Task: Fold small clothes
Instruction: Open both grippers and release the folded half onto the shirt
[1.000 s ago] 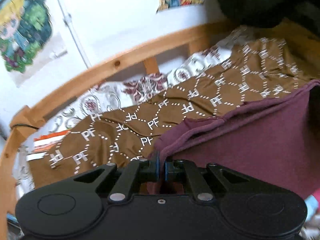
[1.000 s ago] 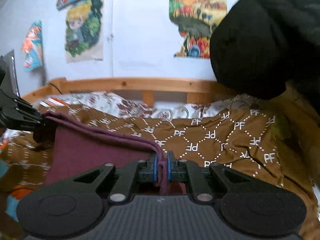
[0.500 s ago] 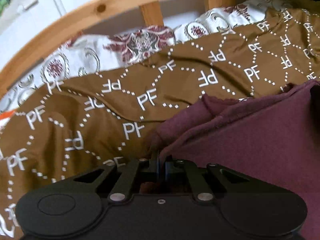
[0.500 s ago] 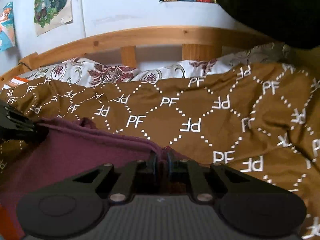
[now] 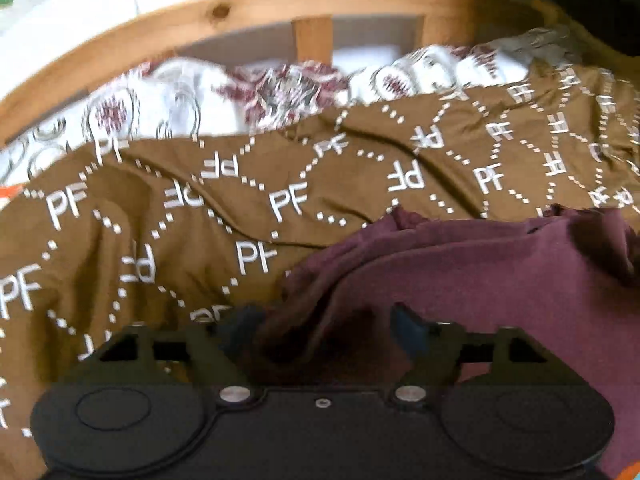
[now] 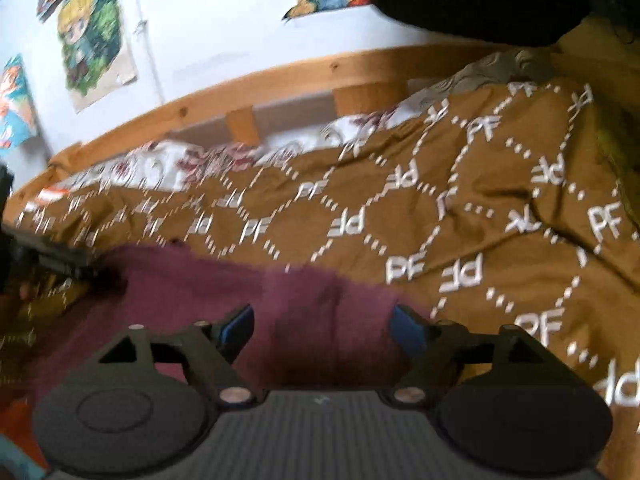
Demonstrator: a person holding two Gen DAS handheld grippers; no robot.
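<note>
Both grippers let go: left gripper (image 5: 324, 320) and right gripper (image 6: 320, 326) now spread wide, releasing the maroon garment (image 6: 240, 300), which lies on the brown bedspread (image 6: 440, 208). Fold laid down.

Both wrist views look low along the blanket (image 5: 248, 216) toward the headboard (image 6: 360, 68)

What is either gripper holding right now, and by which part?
Nothing. The left gripper and the right gripper are both open over the maroon fabric garment lying on the brown patterned blanket.
</note>
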